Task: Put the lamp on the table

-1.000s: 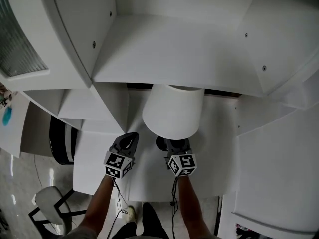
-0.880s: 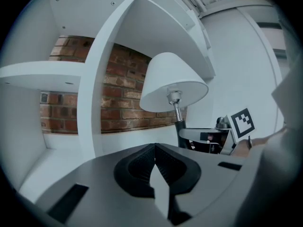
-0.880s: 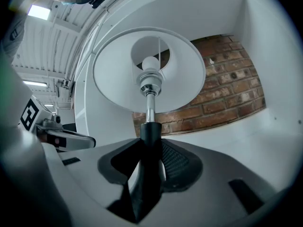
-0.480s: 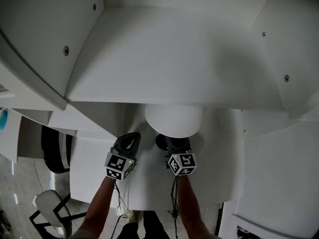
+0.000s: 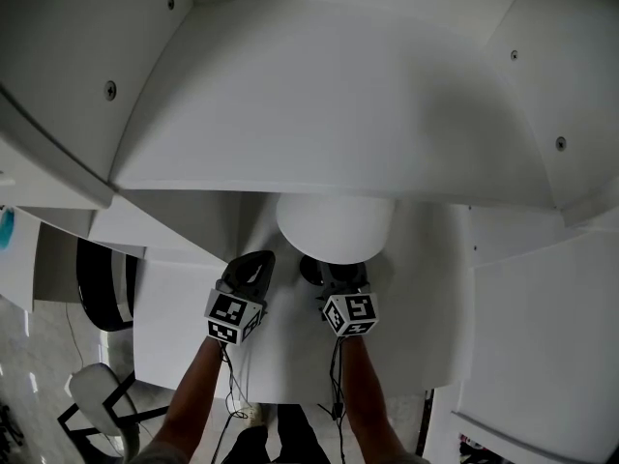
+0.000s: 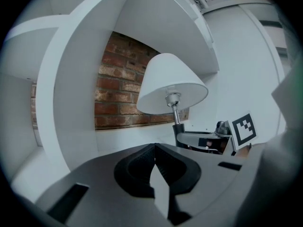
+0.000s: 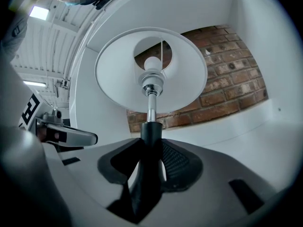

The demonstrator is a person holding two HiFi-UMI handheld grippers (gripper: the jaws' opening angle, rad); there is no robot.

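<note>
Chair (image 5: 97,394) at far left, down on the floor beside the white desk (image 5: 184,327). My left gripper (image 5: 253,259) hangs over the desk, just left of the lamp (image 5: 336,225) and apart from it. Left gripper view: jaws pressed together, pads meeting at the tips, nothing between them. Empty.

Lamp stands upright near centre, under the white shelf (image 5: 319,95) that overhangs it; the head view shows only the front of its white shade. Shade is a cone, wider at the bottom. Below the bulb (image 7: 151,63) runs a metal stem (image 7: 151,105), then a black lower stem (image 7: 150,131). Red brick wall (image 7: 222,93) behind it in the alcove. A dark round part (image 5: 309,271) shows just under the shade; cannot tell whether the lamp rests on the desk or hangs just above it.

My right gripper (image 5: 340,276) sits just right of the left one, tips under the shade's rim. Right gripper view: jaws partly apart and clamped on the black lower stem, one pad on each side, stem upright between them. Its marker cube (image 5: 350,314) faces up at the head camera. White panel (image 5: 542,336) at far right
</note>
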